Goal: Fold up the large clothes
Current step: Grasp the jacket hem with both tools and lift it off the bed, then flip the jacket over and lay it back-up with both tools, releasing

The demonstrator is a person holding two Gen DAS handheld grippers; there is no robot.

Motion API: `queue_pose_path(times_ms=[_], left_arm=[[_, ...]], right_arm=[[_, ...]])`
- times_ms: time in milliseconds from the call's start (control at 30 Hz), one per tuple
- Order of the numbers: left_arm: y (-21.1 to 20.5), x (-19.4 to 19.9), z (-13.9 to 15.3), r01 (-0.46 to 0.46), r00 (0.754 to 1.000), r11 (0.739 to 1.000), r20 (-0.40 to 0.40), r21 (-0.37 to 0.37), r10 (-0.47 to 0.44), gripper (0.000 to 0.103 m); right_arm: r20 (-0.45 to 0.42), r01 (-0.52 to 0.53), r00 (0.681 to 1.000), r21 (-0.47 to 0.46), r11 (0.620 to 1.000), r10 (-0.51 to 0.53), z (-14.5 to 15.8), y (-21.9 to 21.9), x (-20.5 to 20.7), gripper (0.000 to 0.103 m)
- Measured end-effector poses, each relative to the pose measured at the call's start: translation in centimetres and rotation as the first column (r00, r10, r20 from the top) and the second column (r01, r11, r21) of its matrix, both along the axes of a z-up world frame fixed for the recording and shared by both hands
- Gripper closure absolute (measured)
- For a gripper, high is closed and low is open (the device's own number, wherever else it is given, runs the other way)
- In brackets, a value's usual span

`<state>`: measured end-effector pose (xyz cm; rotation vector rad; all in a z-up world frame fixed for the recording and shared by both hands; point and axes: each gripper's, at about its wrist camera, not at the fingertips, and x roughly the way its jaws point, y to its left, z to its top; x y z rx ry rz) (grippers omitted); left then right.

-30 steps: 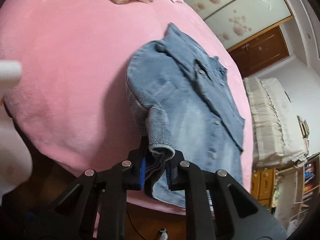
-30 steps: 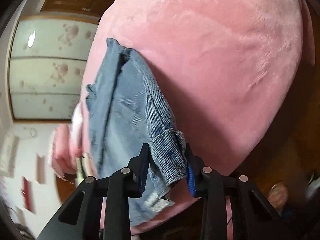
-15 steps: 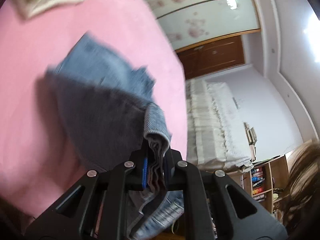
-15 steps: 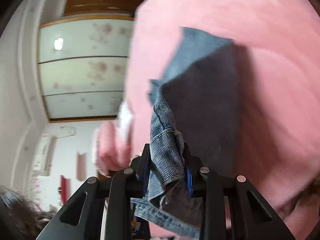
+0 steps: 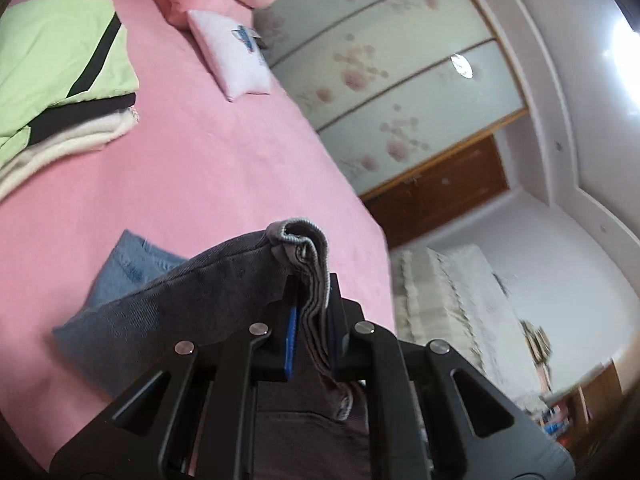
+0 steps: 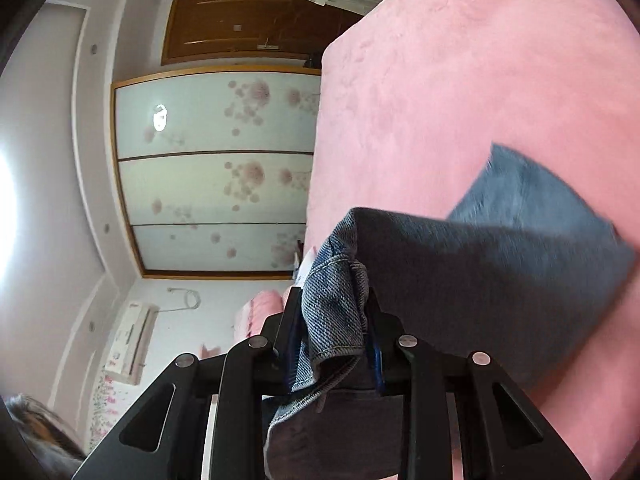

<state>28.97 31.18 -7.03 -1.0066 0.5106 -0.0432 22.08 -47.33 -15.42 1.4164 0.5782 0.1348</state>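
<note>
Above the pink bed [image 5: 224, 184], the denim jacket [image 5: 168, 304] hangs lifted between both grippers, its far end resting on the bedspread toward ten o'clock in the left wrist view and toward two o'clock in the right. The left gripper [image 5: 310, 320] has its fingers drawn narrow, clamped on a ribbed cuff or hem edge that loops over their tips. The right gripper [image 6: 332, 328] has its fingers pinching a thicker bunch of stitched denim hem, so they stand a little wider.

The step in hand looks like carrying the near edge up and over toward the far end to make a fold. To do it well, I would keep both grips level with each other so the raised edge stays straight and taut, carry it over the lying part, and lower it until hem meets collar end squarely before letting go. Uneven height would skew the crease. A folded green garment [image 5: 56, 56] lies at ten o'clock and a white pillow [image 5: 236, 60] at twelve, both well apart from the jacket.
</note>
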Motion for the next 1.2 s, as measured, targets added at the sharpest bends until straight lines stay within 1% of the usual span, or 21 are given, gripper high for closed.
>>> queue_pose_path(times_ms=[133, 233, 267, 300, 367, 400, 467, 500, 567, 633, 667, 733, 767, 833, 867, 933, 967, 1067, 1100, 1133, 1200], left_arm=[[-0.6, 6.4, -2.9, -0.049, 0.994, 0.995, -0.091, 0.088, 0.057, 0.094], [-0.9, 9.9, -6.5, -0.064, 0.983, 0.993, -0.164, 0.103, 0.081, 0.095], [-1.1, 11.3, -7.7, -0.065, 0.976, 0.99, -0.196, 0.128, 0.09, 0.094], [-1.4, 12.9, -8.9, -0.059, 0.967, 0.984, -0.235, 0.167, 0.098, 0.094], [-1.7, 14.9, -10.9, -0.034, 0.95, 0.98, -0.298, 0.198, 0.093, 0.094], [-1.7, 16.3, -11.9, -0.005, 0.931, 0.98, -0.356, 0.198, 0.077, 0.093], [-1.9, 17.1, -13.3, 0.014, 0.902, 0.984, -0.427, 0.175, 0.063, 0.084], [-1.8, 17.4, -13.3, 0.008, 0.903, 0.987, -0.426, 0.158, 0.061, 0.08], [-2.1, 17.3, -12.3, 0.013, 0.923, 0.984, -0.38, 0.176, 0.056, 0.072], [-2.9, 17.1, -10.6, 0.042, 0.932, 0.969, -0.358, 0.242, 0.049, 0.041], [-3.6, 16.7, -9.7, 0.054, 0.938, 0.962, -0.343, 0.267, 0.042, 0.035], [-5.3, 15.6, -8.4, 0.109, 0.948, 0.951, -0.318, 0.289, -0.012, 0.033], [-6.3, 15.2, -8.4, 0.153, 0.941, 0.945, -0.335, 0.29, -0.049, 0.033], [-8.3, 14.5, -9.1, 0.235, 0.909, 0.929, -0.403, 0.286, -0.106, 0.033], [-9.5, 14.0, -9.7, 0.273, 0.892, 0.919, -0.433, 0.283, -0.131, 0.033], [-11.5, 12.6, -10.9, 0.31, 0.872, 0.9, -0.469, 0.305, -0.141, 0.034], [-12.6, 11.6, -11.6, 0.337, 0.859, 0.885, -0.491, 0.322, -0.148, 0.035], [-14.8, 9.6, -14.0, 0.433, 0.804, 0.837, -0.563, 0.334, -0.191, 0.047], [-15.2, 8.9, -14.7, 0.456, 0.791, 0.822, -0.578, 0.342, -0.199, 0.052], [-15.6, 8.1, -15.4, 0.491, 0.776, 0.795, -0.594, 0.357, -0.213, 0.053], [-16.4, 6.5, -16.7, 0.536, 0.762, 0.745, -0.606, 0.396, -0.227, 0.053]], right_arm=[[-0.071, -0.02, 0.997, -0.019, 1.0, 0.019, -2.1, -1.3, 5.1, 0.076], [-0.133, -0.054, 0.99, -0.102, 0.993, 0.041, -4.3, -1.8, 9.3, 0.076], [-0.176, -0.075, 0.983, -0.13, 0.989, 0.051, -5.5, -1.7, 11.4, 0.076], [-0.205, -0.088, 0.977, -0.147, 0.985, 0.056, -6.3, -1.3, 12.4, 0.076], [-0.283, -0.114, 0.957, -0.17, 0.979, 0.062, -8.1, -0.7, 14.9, 0.075], [-0.342, -0.134, 0.938, -0.201, 0.97, 0.058, -8.7, -0.2, 16.2, 0.075], [-0.411, -0.186, 0.91, -0.274, 0.944, 0.06, -9.1, 1.0, 18.1, 0.07], [-0.417, -0.19, 0.907, -0.298, 0.935, 0.051, -9.2, 1.1, 18.5, 0.068], [-0.388, -0.175, 0.921, -0.345, 0.922, 0.029, -8.1, 1.6, 19.0, 0.057], [-0.354, -0.166, 0.935, -0.394, 0.904, 0.018, -6.7, 2.0, 19.1, 0.057], [-0.347, -0.174, 0.938, -0.438, 0.882, 0.013, -5.7, 2.4, 19.5, 0.057], [-0.327, -0.201, 0.944, -0.479, 0.854, 0.039, -3.9, 3.7, 18.9, 0.057], [-0.319, -0.235, 0.945, -0.492, 0.838, 0.078, -3.3, 4.6, 18.9, 0.057], [-0.321, -0.312, 0.933, -0.49, 0.814, 0.164, -2.7, 5.5, 19.2, 0.057], [-0.333, -0.389, 0.91, -0.487, 0.782, 0.245, -3.0, 6.9, 18.8, 0.057], [-0.375, -0.499, 0.861, -0.497, 0.71, 0.343, -3.2, 10.0, 18.3, 0.057], [-0.41, -0.564, 0.824, -0.524, 0.638, 0.391, -3.6, 12.1, 17.4, 0.061], [-0.473, -0.654, 0.755, -0.585, 0.479, 0.454, -4.8, 16.9, 14.1, 0.063], [-0.491, -0.677, 0.733, -0.587, 0.443, 0.47, -5.7, 17.6, 13.3, 0.063], [-0.513, -0.698, 0.712, -0.589, 0.406, 0.48, -6.2, 18.7, 12.7, 0.064], [-0.543, -0.7, 0.7, -0.649, 0.298, 0.463, -7.0, 20.6, 10.9, 0.066]])
